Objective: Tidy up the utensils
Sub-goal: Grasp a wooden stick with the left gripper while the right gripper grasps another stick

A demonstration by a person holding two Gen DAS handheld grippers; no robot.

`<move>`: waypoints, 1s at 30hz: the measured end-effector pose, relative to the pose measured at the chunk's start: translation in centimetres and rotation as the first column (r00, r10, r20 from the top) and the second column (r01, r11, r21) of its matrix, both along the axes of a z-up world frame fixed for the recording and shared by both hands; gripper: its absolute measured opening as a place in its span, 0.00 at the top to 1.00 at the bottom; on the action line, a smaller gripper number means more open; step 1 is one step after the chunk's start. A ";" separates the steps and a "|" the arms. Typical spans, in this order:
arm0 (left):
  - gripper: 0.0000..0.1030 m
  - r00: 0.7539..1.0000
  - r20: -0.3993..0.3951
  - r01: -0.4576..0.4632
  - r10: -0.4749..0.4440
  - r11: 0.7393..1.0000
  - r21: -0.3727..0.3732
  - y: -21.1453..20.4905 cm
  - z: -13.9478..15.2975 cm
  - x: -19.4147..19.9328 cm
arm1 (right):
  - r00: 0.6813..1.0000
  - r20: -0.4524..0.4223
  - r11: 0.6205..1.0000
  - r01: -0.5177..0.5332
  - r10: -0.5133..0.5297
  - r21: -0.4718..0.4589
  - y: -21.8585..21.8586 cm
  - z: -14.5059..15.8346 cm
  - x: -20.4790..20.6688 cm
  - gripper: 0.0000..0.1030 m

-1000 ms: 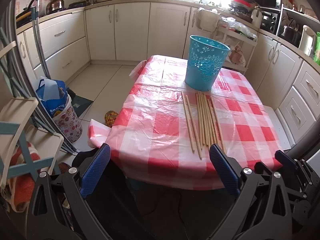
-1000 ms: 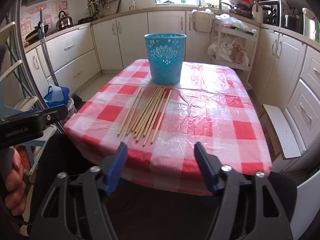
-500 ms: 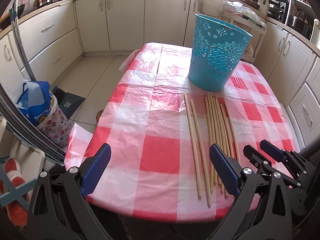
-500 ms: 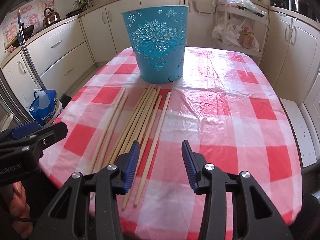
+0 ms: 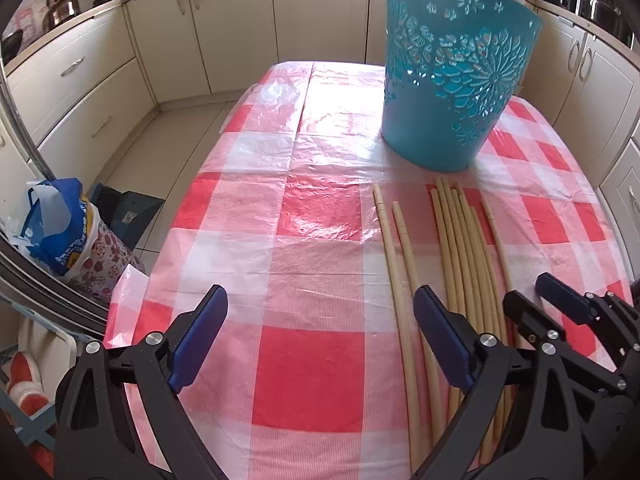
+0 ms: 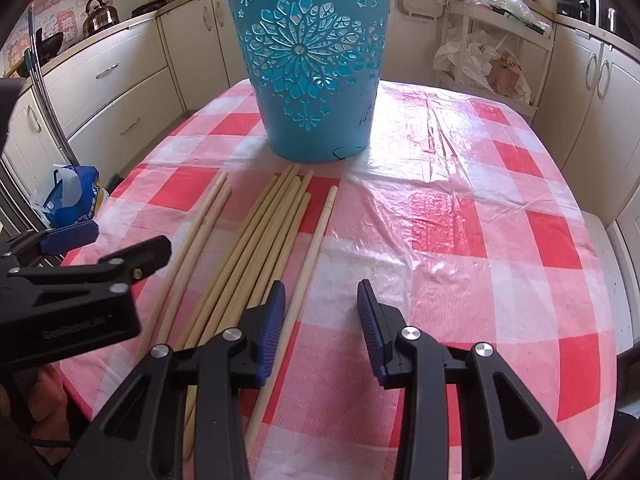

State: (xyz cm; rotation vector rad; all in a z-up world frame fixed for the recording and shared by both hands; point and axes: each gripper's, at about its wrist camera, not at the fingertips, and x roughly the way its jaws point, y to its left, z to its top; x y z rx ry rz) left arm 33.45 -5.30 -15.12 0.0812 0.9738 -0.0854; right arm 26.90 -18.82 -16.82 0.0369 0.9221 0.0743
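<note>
Several long wooden sticks (image 5: 464, 260) (image 6: 256, 248) lie side by side on the red-checked table (image 5: 312, 360) (image 6: 480, 240), pointing at a teal cut-out basket (image 5: 452, 92) (image 6: 312, 80) standing upright behind them. My left gripper (image 5: 320, 336) hovers over the near edge, jaws wide and closing slightly; the two leftmost sticks lie just inside its right pad, untouched. My right gripper (image 6: 322, 320) hovers beside it, jaws closing. The lone rightmost stick (image 6: 316, 248) passes between them close to the left pad, and neither pad presses on it.
A clear plastic sheet covers the cloth. A blue bag (image 5: 60, 232) sits on the floor left of the table. Cream cabinets (image 5: 80, 80) ring the room. A rack with bags (image 6: 488, 60) stands behind the table, and a white bench (image 6: 612, 260) lies to its right.
Both grippers have come forward and down over the near end of the sticks. The right jaws have narrowed a lot. The left jaws stayed wide.
</note>
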 end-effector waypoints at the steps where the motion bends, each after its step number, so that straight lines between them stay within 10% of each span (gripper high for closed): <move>1: 0.13 1.000 -0.004 0.003 -0.002 1.000 0.007 -0.1 -0.2 0.2 | 1.000 0.002 1.000 -0.003 0.003 -0.005 0.0 0.0 0.1 0.65; 13: 0.38 0.994 0.021 0.111 -0.111 0.994 0.018 -0.9 -0.9 1.1 | 0.998 -0.044 0.999 -0.047 0.046 -0.026 -0.3 0.0 1.2 0.78; 20: 0.72 0.984 0.027 0.179 -0.179 0.984 -0.010 0.1 -0.4 1.6 | 0.996 -0.040 0.997 -0.074 0.074 -0.014 -0.2 -0.1 1.2 0.84; 30: 0.78 0.979 -0.014 0.205 -0.205 0.979 -0.003 0.3 -0.2 2.5 | 0.993 -0.049 0.994 -0.109 0.109 -0.006 -0.3 0.0 1.4 0.87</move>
